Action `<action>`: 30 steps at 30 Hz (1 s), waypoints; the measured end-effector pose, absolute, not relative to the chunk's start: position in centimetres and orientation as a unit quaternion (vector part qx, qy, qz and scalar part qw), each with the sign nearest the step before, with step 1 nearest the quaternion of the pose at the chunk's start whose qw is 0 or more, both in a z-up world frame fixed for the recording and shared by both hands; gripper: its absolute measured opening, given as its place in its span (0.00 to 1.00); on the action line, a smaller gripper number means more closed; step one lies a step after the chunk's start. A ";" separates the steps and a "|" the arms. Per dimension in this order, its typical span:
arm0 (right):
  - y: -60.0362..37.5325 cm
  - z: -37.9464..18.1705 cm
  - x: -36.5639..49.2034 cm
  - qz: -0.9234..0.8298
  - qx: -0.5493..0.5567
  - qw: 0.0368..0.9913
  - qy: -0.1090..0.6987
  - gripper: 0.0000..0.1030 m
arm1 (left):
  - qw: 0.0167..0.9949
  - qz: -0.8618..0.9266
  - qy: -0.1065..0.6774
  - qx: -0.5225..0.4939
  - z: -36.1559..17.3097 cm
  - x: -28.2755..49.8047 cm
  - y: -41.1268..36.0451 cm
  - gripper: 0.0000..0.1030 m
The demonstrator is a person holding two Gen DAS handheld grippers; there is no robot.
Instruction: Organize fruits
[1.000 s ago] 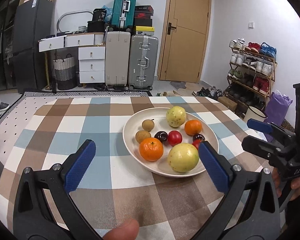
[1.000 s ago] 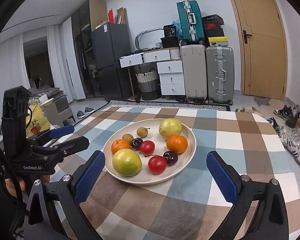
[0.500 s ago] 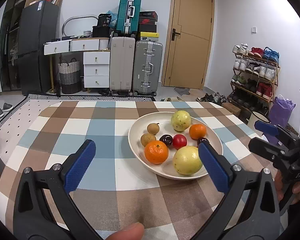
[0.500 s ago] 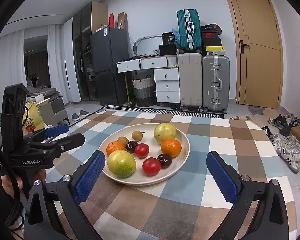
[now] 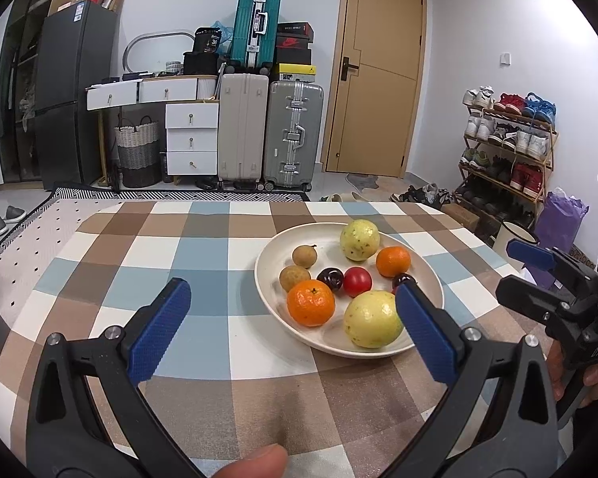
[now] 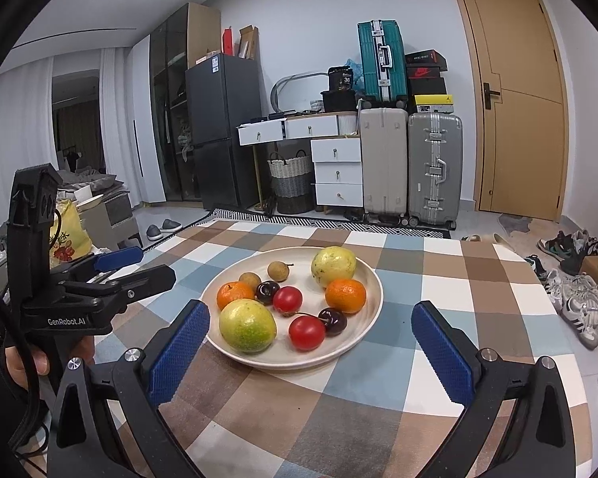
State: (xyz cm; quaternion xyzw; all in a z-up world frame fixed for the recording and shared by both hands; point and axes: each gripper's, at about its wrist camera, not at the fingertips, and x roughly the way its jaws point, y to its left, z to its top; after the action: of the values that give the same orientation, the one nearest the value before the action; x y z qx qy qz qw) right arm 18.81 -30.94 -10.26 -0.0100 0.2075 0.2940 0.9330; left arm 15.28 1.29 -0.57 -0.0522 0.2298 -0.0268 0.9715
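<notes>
The left gripper point(image 6: 139, 269) reads "GenRobot.AI" along its black body, a black container point(image 6: 342, 78) on the desk shows "36", and a red shoebox point(image 6: 424, 72) carries a Nike swoosh.

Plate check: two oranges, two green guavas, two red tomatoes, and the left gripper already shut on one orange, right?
Not quite. The left gripper is open and holds nothing, as the left wrist view shows; both oranges lie on the plate. The rest stands.
</notes>
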 end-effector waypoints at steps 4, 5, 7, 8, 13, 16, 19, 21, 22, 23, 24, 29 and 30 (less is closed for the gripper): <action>-31.0 -10.2 18.8 0.292 -0.007 0.934 0.208 1.00 | 0.971 -0.026 0.230 -0.052 -0.6 15.3 1.3 0.99; -31.0 -10.2 18.8 0.292 -0.008 0.934 0.208 1.00 | 0.971 -0.026 0.230 -0.052 -0.6 15.3 1.3 0.99; -31.1 -10.2 18.8 0.294 -0.009 0.933 0.208 1.00 | 0.971 -0.027 0.230 -0.053 -0.6 15.3 1.3 0.99; -31.1 -10.3 18.8 0.294 -0.009 0.933 0.209 1.00 | 0.971 -0.027 0.230 -0.053 -0.6 15.3 1.3 0.99; -31.1 -10.2 18.8 0.294 -0.009 0.933 0.209 1.00 | 0.971 -0.026 0.230 -0.053 -0.6 15.3 1.3 0.99; -31.1 -10.2 18.8 0.294 -0.009 0.933 0.208 1.00 | 0.971 -0.026 0.230 -0.052 -0.6 15.3 1.3 0.99; -31.1 -10.2 18.8 0.294 -0.009 0.933 0.209 1.00 | 0.971 -0.026 0.230 -0.052 -0.6 15.3 1.3 0.99; -31.2 -10.2 18.8 0.294 -0.009 0.933 0.209 1.00 | 0.971 -0.027 0.230 -0.053 -0.6 15.3 1.3 0.99; -31.1 -10.2 18.8 0.294 -0.009 0.933 0.209 1.00 | 0.972 -0.027 0.230 -0.052 -0.6 15.3 1.3 0.99; -31.0 -10.2 18.8 0.294 -0.009 0.932 0.209 1.00 | 0.972 -0.026 0.230 -0.053 -0.6 15.3 1.3 0.99; -31.0 -10.2 18.8 0.294 -0.009 0.932 0.209 1.00 | 0.971 -0.027 0.230 -0.053 -0.6 15.3 1.3 0.99; -31.1 -10.2 18.8 0.294 -0.009 0.933 0.209 1.00 | 0.971 -0.027 0.230 -0.053 -0.6 15.3 1.3 0.99; -31.1 -10.2 18.8 0.294 -0.010 0.933 0.209 1.00 | 0.971 -0.027 0.230 -0.053 -0.6 15.3 1.3 0.99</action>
State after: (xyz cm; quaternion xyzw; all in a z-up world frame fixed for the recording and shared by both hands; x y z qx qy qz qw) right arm 18.81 -31.10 -10.24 -0.0097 0.2091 0.2941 0.9326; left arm 15.25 1.28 -0.63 -0.0527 0.2301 -0.0265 0.9714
